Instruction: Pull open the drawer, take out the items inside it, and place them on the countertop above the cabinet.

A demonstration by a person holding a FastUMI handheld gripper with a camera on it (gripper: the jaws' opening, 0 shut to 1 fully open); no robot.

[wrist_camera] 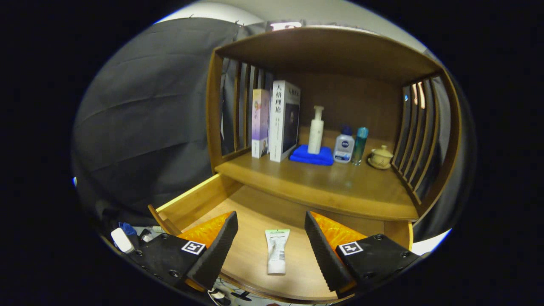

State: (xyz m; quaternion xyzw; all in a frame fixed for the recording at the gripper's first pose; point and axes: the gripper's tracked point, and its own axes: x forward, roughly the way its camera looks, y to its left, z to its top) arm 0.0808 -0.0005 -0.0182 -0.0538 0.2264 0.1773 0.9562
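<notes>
Drawer (199, 199) open — countertop (331, 187) front bare, bottles (343, 146) crowd behind.

Dim, warm light; sharp centre, strong fisheye bending at edges, shelf recess shadowed.

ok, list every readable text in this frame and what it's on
"人格理论": spine of the tall white hardback book.
Thin lilac-and-white book: spine print too blurred to read.
Small clear bottle with a blue cap: dark badge, too small to read.
White plastic tube lying in the open wooden drawer, between the open jaws of the gripper: print too small to read.
Square markers on the gripper: patterns, no words.
</notes>
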